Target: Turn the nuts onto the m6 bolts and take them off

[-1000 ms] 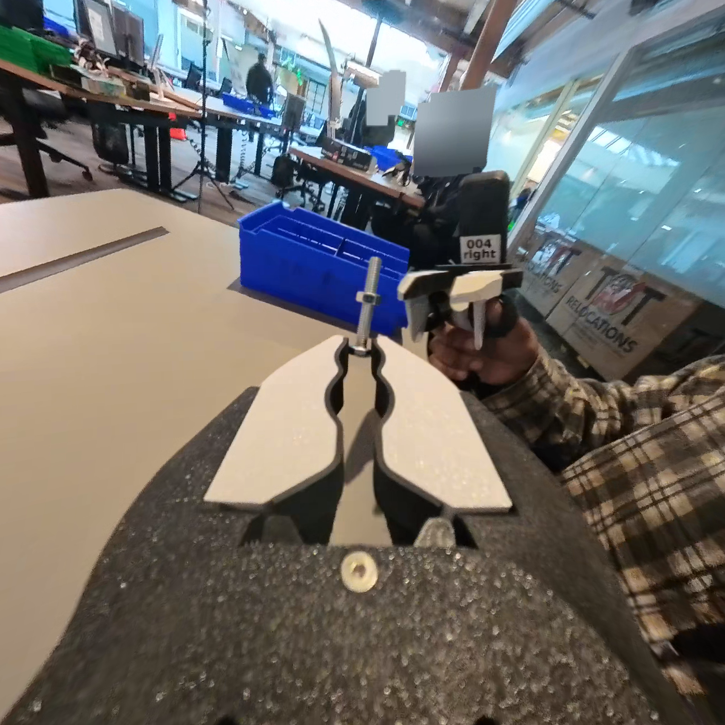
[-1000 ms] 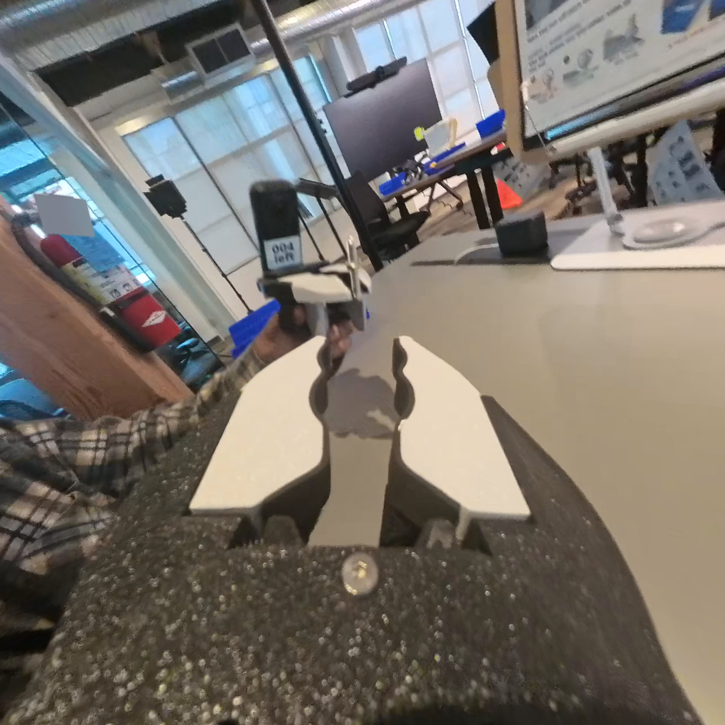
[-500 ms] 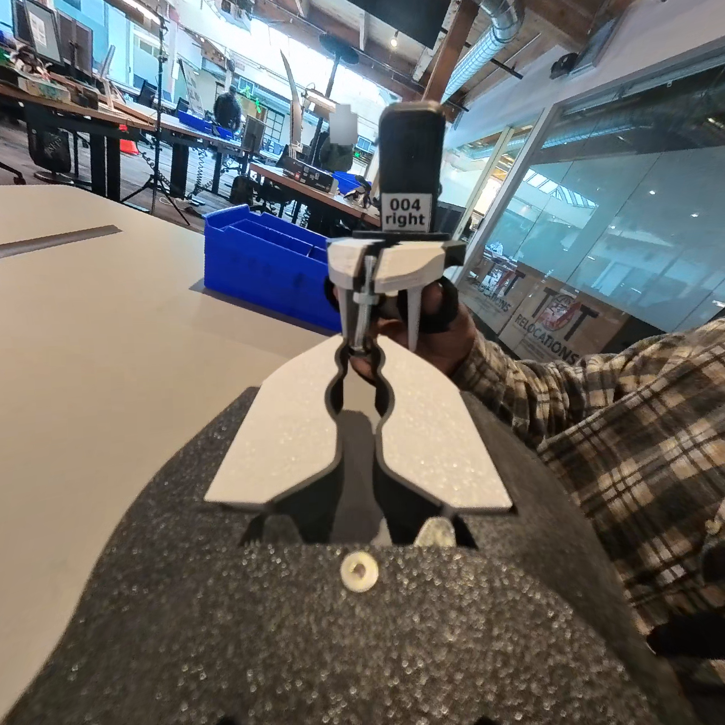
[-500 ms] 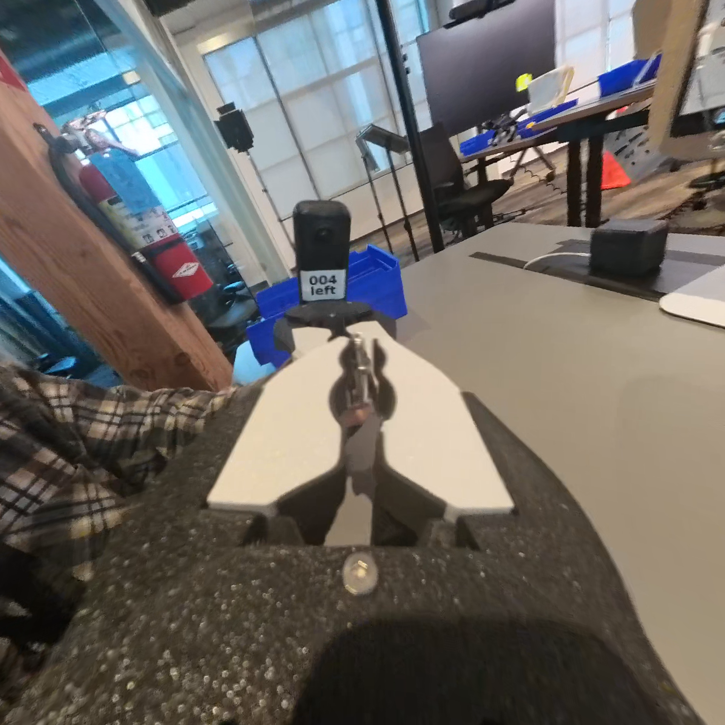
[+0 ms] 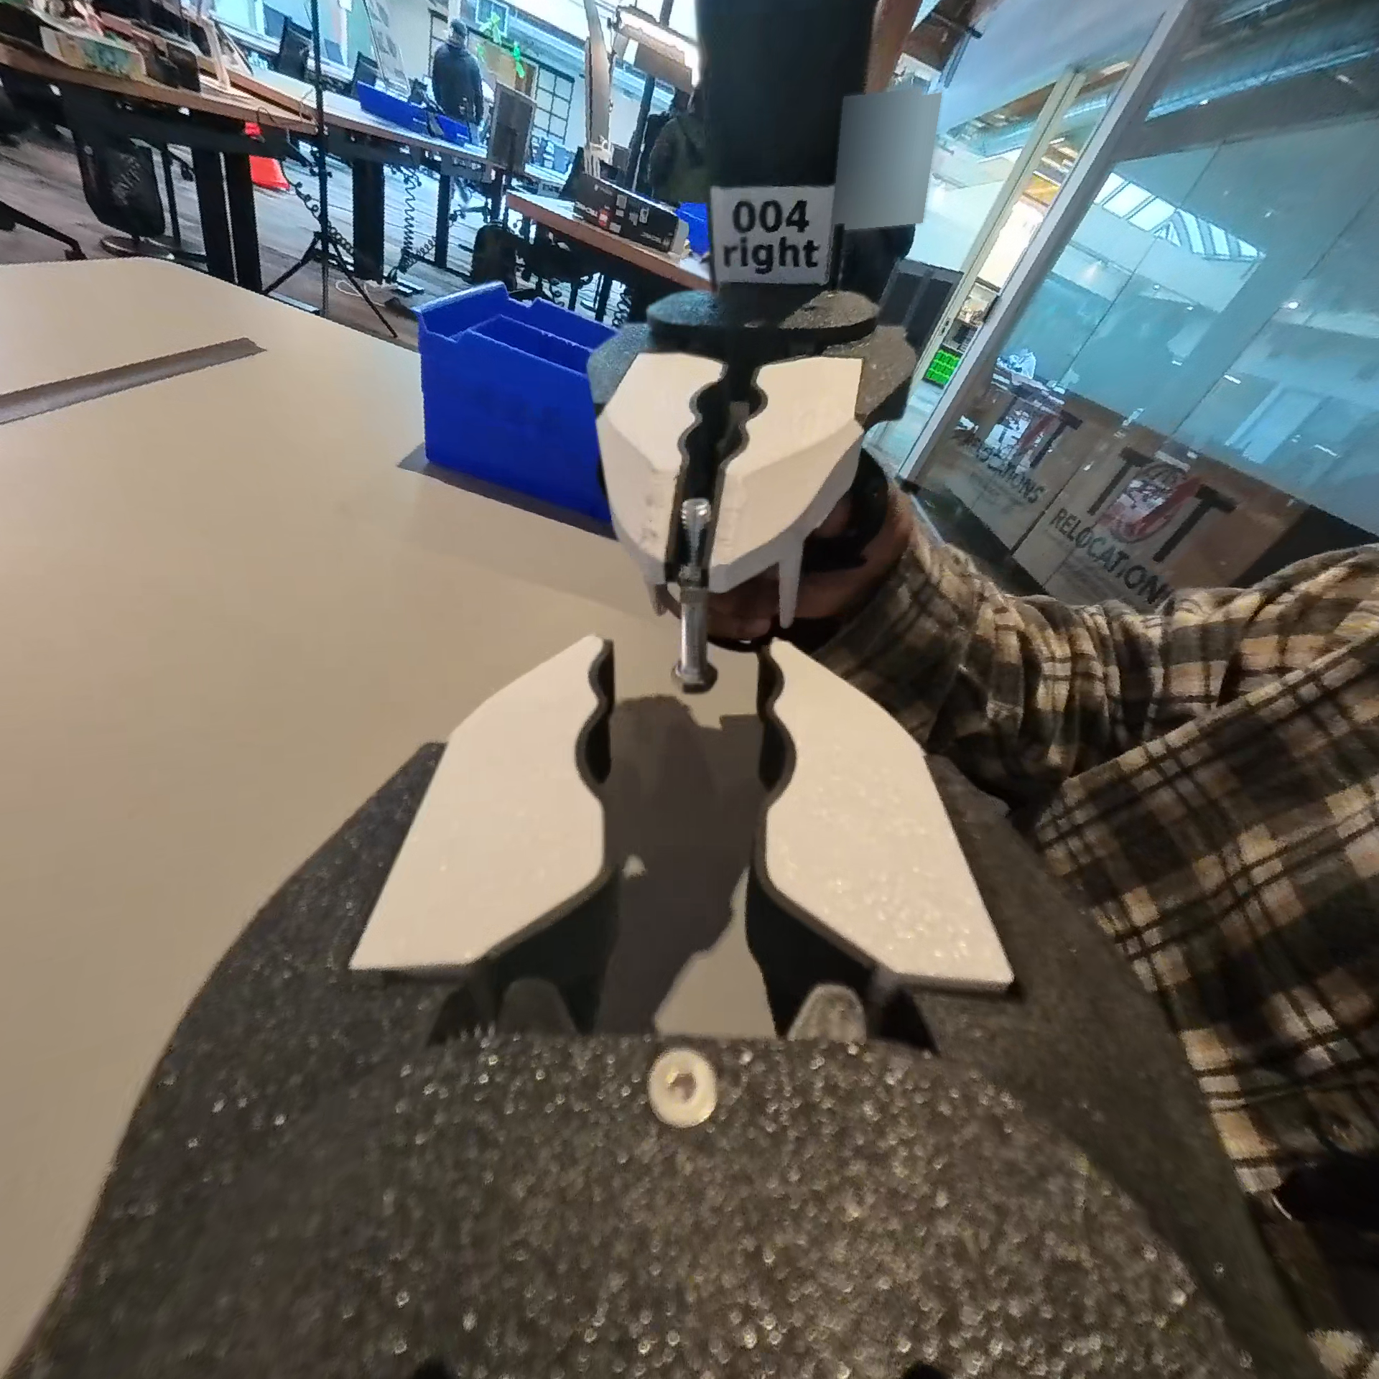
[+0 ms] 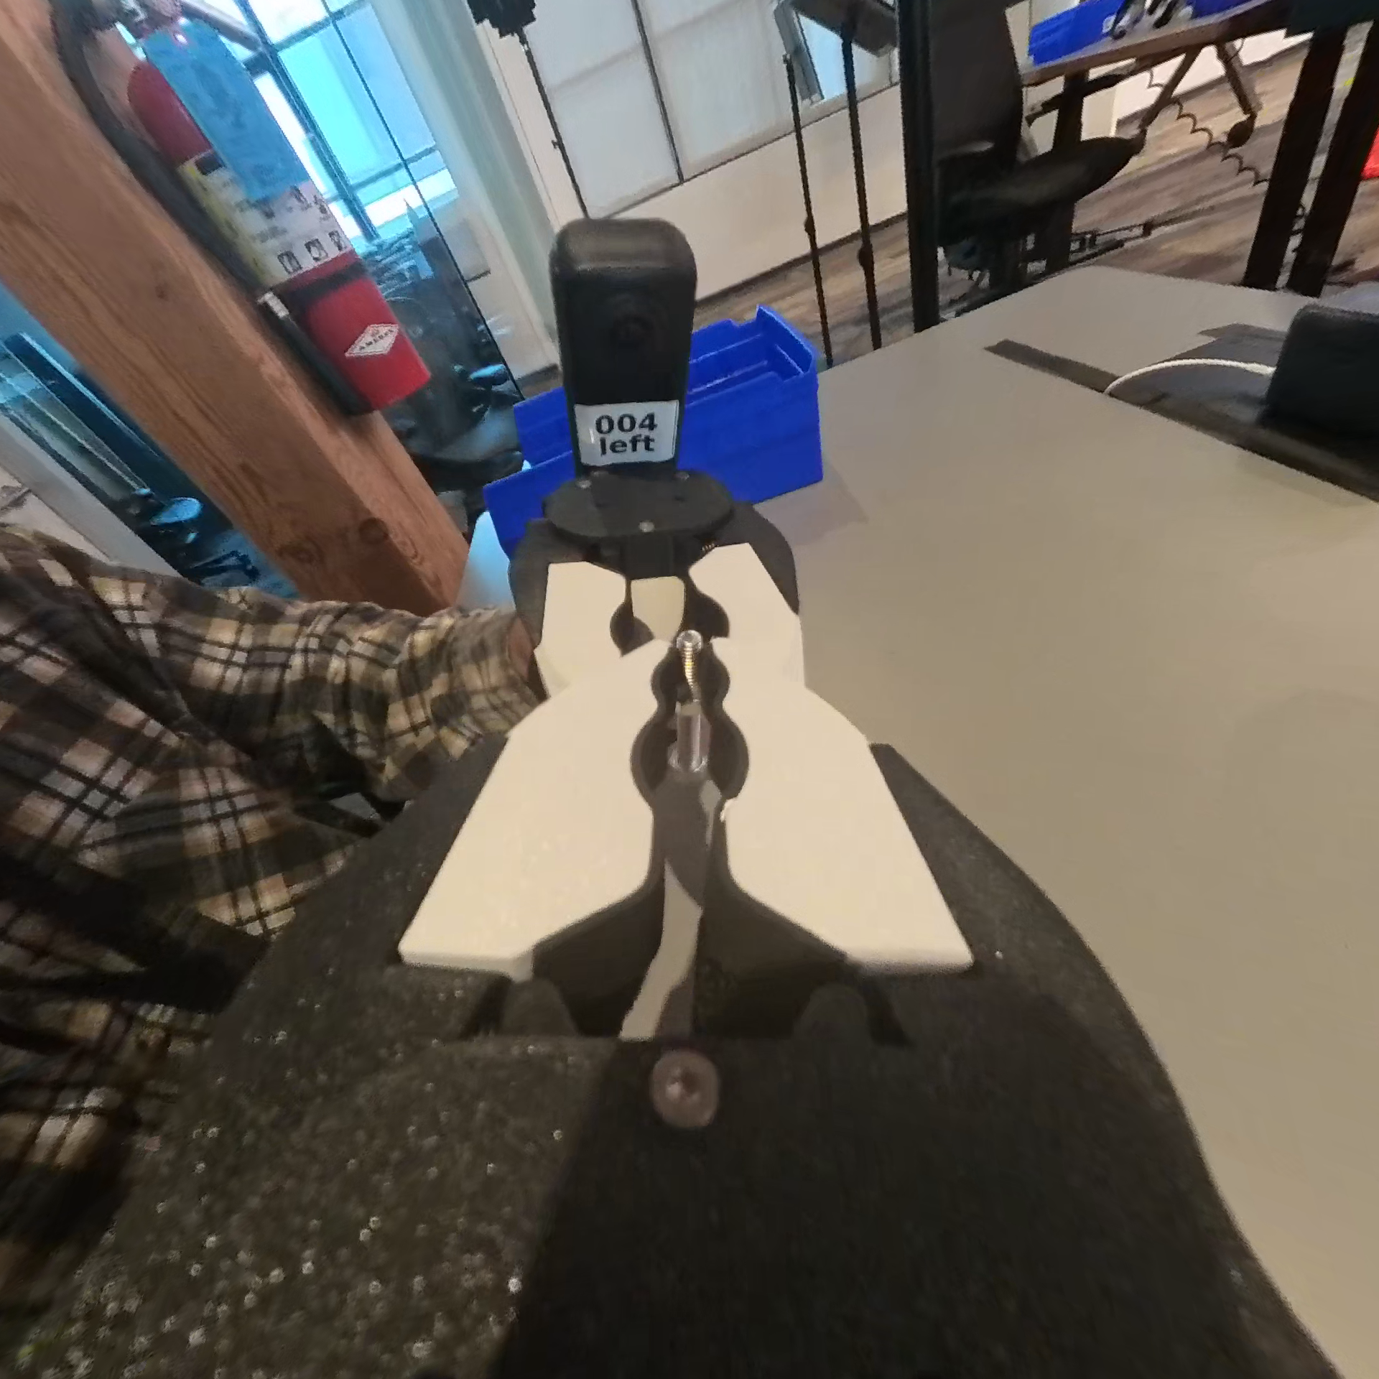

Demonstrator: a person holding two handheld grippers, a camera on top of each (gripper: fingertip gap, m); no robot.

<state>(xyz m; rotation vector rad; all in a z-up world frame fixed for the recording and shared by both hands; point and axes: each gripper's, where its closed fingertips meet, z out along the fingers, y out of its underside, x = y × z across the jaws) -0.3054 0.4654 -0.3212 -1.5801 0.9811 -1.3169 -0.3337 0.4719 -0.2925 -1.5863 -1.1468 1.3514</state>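
Note:
A silver m6 bolt (image 5: 692, 597) with a nut (image 5: 691, 573) on its thread hangs head down above the grey table (image 5: 224, 597). My right gripper (image 5: 701, 574) faces the left camera and is shut on the bolt around the nut. My left gripper (image 5: 683, 657) is open, and the bolt head sits between its fingers (image 5: 522, 783) with a gap on each side. In the right wrist view the bolt (image 6: 690, 701) is clamped in my right gripper (image 6: 686, 657). The left gripper (image 6: 664, 597) stands open just beyond it.
A blue bin (image 5: 507, 418) stands on the table behind the grippers; it also shows in the right wrist view (image 6: 746, 418). A black box (image 6: 1328, 358) sits at the far right. Plaid sleeves (image 5: 1119, 746) reach in from the side. A wooden post (image 6: 186, 313) stands off the table. The tips of both grippers are at nearly the same place.
My right gripper came in and shut on the bolt that my left gripper held. My left gripper then opened and let go of the bolt head.

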